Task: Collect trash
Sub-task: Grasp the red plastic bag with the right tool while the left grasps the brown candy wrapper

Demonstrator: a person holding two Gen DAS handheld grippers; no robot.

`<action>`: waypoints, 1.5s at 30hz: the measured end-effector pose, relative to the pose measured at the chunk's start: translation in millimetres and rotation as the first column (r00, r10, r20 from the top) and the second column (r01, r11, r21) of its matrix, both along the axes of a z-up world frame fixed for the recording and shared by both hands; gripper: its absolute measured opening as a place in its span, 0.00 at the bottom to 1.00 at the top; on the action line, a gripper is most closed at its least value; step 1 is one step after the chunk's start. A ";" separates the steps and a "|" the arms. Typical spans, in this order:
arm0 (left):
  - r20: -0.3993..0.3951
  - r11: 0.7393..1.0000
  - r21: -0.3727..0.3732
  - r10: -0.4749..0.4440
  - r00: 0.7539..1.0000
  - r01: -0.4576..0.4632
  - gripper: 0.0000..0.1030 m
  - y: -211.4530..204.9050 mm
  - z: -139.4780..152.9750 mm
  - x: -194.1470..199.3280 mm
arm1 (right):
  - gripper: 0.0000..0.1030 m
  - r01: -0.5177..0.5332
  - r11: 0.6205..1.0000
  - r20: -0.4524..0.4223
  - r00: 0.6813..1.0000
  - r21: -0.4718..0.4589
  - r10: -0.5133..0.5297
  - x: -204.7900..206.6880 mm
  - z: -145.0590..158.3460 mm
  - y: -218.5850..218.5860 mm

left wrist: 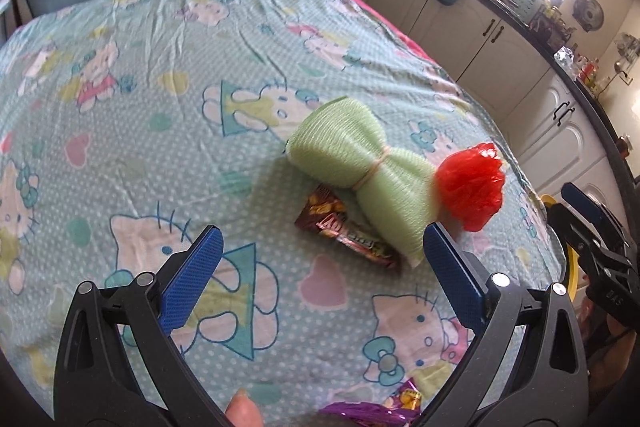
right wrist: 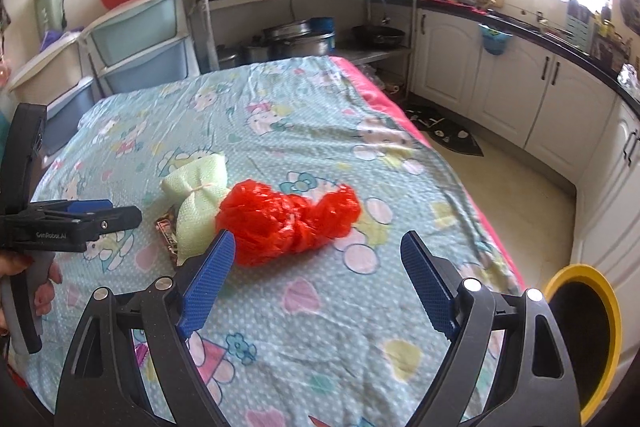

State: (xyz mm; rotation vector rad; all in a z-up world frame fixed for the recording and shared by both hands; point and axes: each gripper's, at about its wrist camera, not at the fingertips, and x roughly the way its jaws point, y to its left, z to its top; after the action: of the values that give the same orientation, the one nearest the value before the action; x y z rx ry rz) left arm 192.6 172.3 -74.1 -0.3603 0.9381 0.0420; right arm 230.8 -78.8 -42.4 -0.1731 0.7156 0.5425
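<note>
On the cartoon-print tablecloth (left wrist: 140,115) lie a crumpled red plastic bag (left wrist: 472,187) (right wrist: 288,223), a pale green mesh bundle (left wrist: 360,167) (right wrist: 196,195) tied with a rubber band, and a brown snack wrapper (left wrist: 344,235) (right wrist: 168,231) partly under the bundle. A purple wrapper (left wrist: 372,407) lies at the table's near edge. My left gripper (left wrist: 320,247) is open, above the table just short of the snack wrapper. My right gripper (right wrist: 316,243) is open too, with the red bag just beyond its fingertips. Neither holds anything.
A yellow-rimmed bin (right wrist: 584,335) (left wrist: 568,259) stands off the table's right edge. White kitchen cabinets (right wrist: 500,83) line the right wall. Blue storage drawers (right wrist: 136,47) and a shelf with pots (right wrist: 296,43) stand behind the table. A person's fingertip (left wrist: 244,407) shows at the bottom.
</note>
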 end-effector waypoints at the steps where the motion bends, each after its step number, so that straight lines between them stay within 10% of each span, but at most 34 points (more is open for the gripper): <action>1: -0.005 1.000 -0.008 0.001 1.000 -0.001 0.83 0.8 -2.2 0.5 | 0.80 -0.011 1.000 -0.004 1.000 -0.006 0.011 2.2 -2.1 4.7; 22: -0.056 0.994 -0.112 -0.018 0.998 0.012 0.47 2.2 -29.7 27.9 | 0.75 -0.132 0.988 -0.080 0.989 -0.073 0.126 33.8 -34.4 47.0; 45: -0.063 0.996 0.022 -0.090 0.994 0.092 0.17 -11.3 -28.5 26.4 | 0.28 -0.142 0.987 -0.164 0.978 -0.069 0.130 39.1 -53.3 42.5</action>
State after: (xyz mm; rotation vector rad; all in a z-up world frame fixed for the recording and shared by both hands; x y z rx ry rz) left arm 219.0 161.0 -102.6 -0.2939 1.0130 -0.0185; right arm 270.0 -36.3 -95.7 -0.2571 0.8862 0.6642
